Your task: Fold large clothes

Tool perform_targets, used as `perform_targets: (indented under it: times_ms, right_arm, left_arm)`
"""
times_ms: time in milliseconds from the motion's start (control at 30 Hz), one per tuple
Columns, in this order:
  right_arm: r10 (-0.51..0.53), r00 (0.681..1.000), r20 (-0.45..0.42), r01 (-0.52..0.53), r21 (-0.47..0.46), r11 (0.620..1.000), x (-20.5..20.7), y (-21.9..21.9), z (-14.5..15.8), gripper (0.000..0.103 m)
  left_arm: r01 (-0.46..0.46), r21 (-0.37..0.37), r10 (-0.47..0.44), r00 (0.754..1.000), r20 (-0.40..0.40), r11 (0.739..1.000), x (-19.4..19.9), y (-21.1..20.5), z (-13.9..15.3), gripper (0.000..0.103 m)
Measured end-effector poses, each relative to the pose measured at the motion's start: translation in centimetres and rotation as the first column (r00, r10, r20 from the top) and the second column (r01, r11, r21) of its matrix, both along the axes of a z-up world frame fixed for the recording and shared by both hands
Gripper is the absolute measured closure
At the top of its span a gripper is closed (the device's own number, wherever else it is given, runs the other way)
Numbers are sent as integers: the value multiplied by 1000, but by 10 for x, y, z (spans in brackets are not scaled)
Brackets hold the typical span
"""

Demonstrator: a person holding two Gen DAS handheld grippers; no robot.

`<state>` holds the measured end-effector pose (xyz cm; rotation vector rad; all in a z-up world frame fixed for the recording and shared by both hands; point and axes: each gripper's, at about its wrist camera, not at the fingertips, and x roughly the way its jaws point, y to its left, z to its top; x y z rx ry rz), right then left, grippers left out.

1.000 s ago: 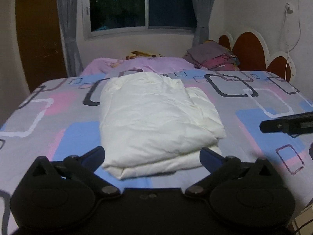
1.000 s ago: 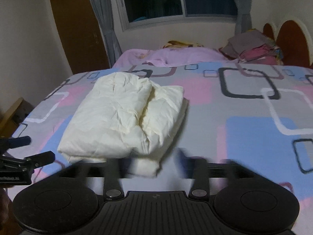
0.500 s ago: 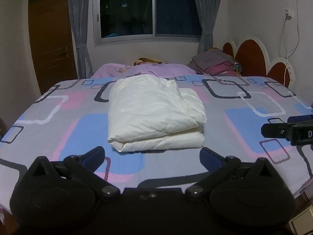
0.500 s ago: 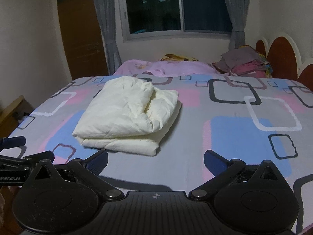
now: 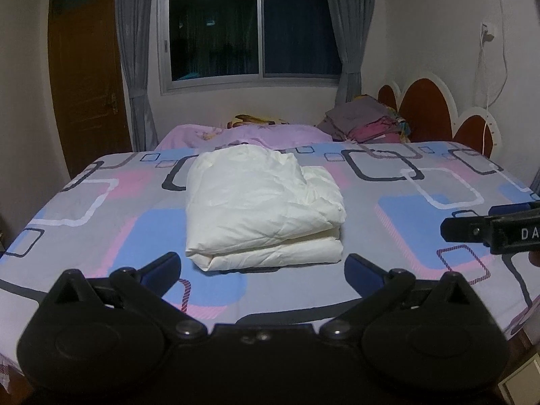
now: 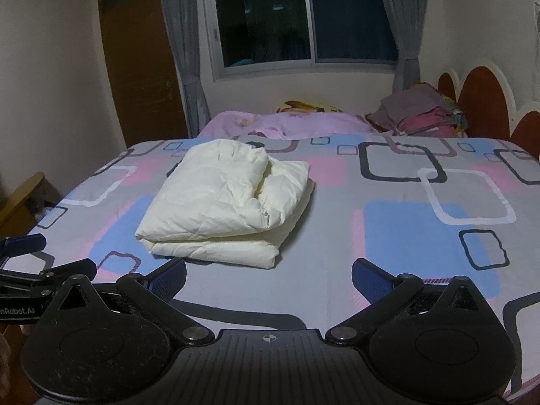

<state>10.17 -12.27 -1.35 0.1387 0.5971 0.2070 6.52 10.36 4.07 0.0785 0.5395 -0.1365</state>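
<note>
A cream-white padded garment (image 5: 263, 206) lies folded into a thick rectangle on the patterned bed sheet (image 5: 101, 236); it also shows in the right wrist view (image 6: 229, 202). My left gripper (image 5: 263, 271) is open and empty, held back from the garment's near edge. My right gripper (image 6: 268, 278) is open and empty, near the bed's front edge, to the right of the garment. The right gripper's fingers (image 5: 472, 229) show at the right edge of the left wrist view; the left gripper's fingers (image 6: 30, 246) show at the left edge of the right wrist view.
A pink blanket (image 5: 249, 133) lies at the far side of the bed. A stack of folded clothes (image 5: 368, 123) sits at the far right by the brown headboard (image 5: 428, 108). A window with grey curtains (image 5: 249, 33) and a brown door (image 5: 87, 81) stand behind.
Both grippers have pulled back and up from the folded garment. The right gripper's jaws opened wide. The garment lies still.
</note>
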Motion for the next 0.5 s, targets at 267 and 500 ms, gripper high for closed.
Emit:
perform_targets:
  times_ms: [267,500]
  right_arm:
    - [3,1000,3,-3,-11,1000,-3,3,5,0]
    - [9,1000,9,-9,-23,1000,-5,6,7,0]
  left_arm:
    - [-3,-5,3,1000,12,1000,-7,4,3,0]
    - [5,-16,-5,1000,18,1000,-9,9,4,0]
